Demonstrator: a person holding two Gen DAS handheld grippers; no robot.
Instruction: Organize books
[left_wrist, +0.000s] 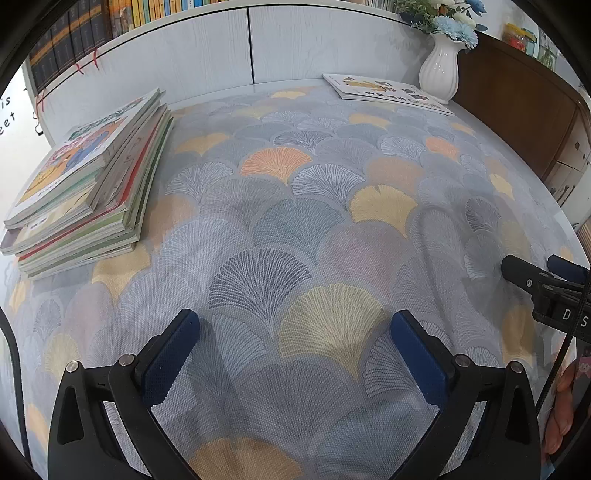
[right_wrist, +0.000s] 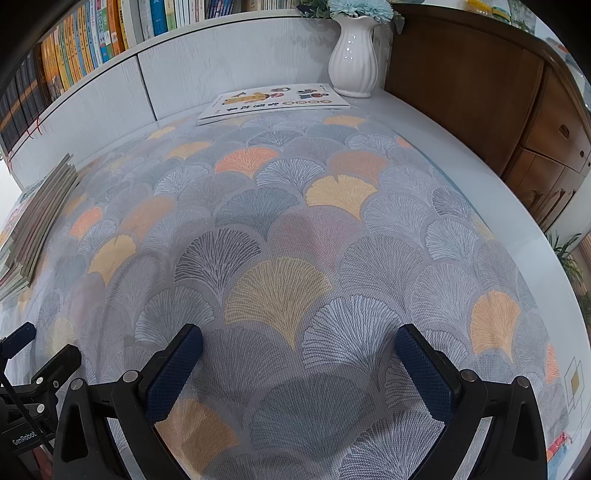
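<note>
1. My left tool (left_wrist: 295, 347) is spread wide and holds nothing; it hovers over the near part of the counter (left_wrist: 524, 192), above the patterned cloth (left_wrist: 295, 229).
2. My right tool (right_wrist: 299, 363) is likewise spread and empty, just beside the left one, over the same near area.
3. The stack of books (left_wrist: 88, 184) lies at the far left of the cloth. Its upper books sit skewed on the lower ones, so the edges do not line up.
4. One loose book (right_wrist: 273, 101) lies flat at the far edge, just beside the white vase (right_wrist: 352, 55) on the right. It is well apart from the stack.
5. Judgement: the task is mostly done, with one book left to gather.
6. Remaining work, as I read it: fetch the loose book, add it to the stack, then square the edges.
7. The left end of the stack is cut off in the right wrist view, so I cannot count its books reliably.
</note>
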